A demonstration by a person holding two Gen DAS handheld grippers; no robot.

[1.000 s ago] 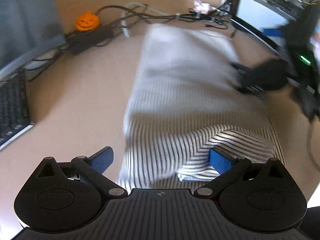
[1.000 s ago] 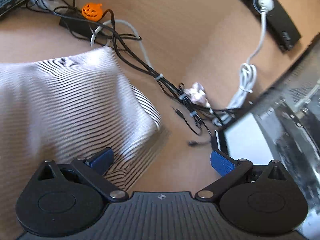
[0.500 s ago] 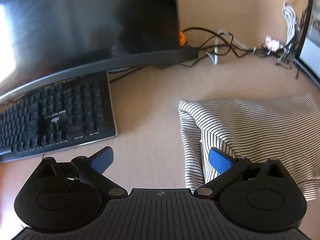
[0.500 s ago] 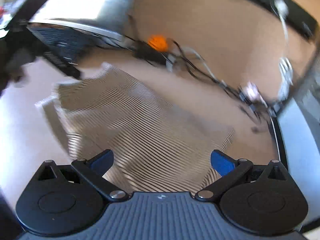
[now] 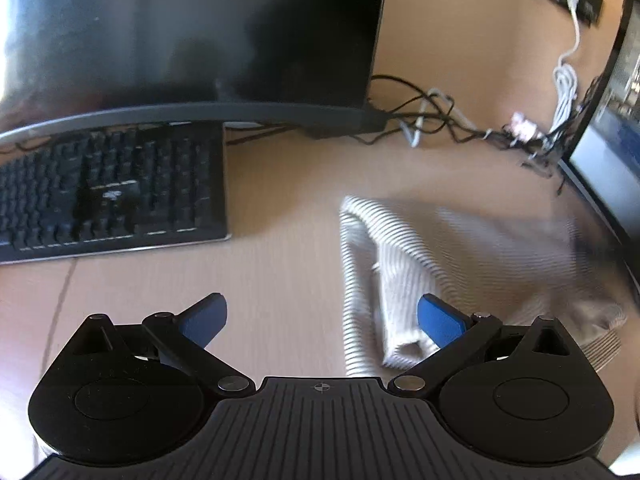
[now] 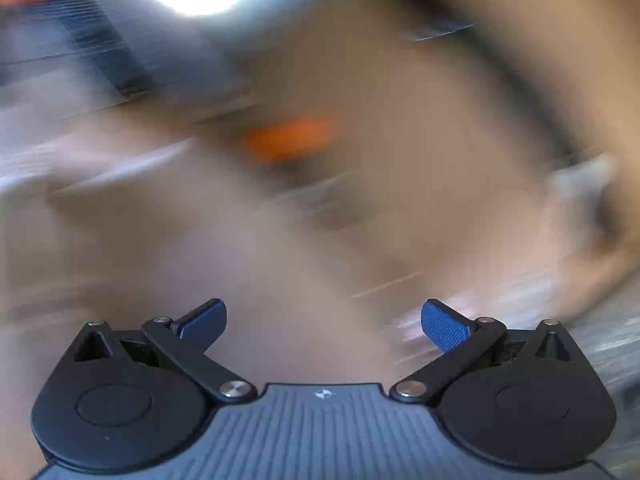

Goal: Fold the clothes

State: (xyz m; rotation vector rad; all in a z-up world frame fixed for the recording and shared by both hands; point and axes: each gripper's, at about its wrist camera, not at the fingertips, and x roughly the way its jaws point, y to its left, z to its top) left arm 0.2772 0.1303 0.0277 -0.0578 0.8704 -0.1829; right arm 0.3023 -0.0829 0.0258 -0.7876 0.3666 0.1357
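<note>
A folded grey-and-white striped garment lies on the tan desk, right of centre in the left wrist view, its near edge blurred. My left gripper stands open just in front of it, with the right blue fingertip over the cloth's near corner and nothing between the fingers. My right gripper is open too, with nothing in it. The right wrist view is smeared by fast motion, and the garment cannot be made out there.
A black keyboard sits at the left under a dark monitor. Tangled cables and a white cord run along the back. A second screen borders the right side. An orange blur shows in the right wrist view.
The left gripper has pulled back slightly from the garment. The right gripper is swinging fast, so its view has gone from the striped cloth to pure blur.
</note>
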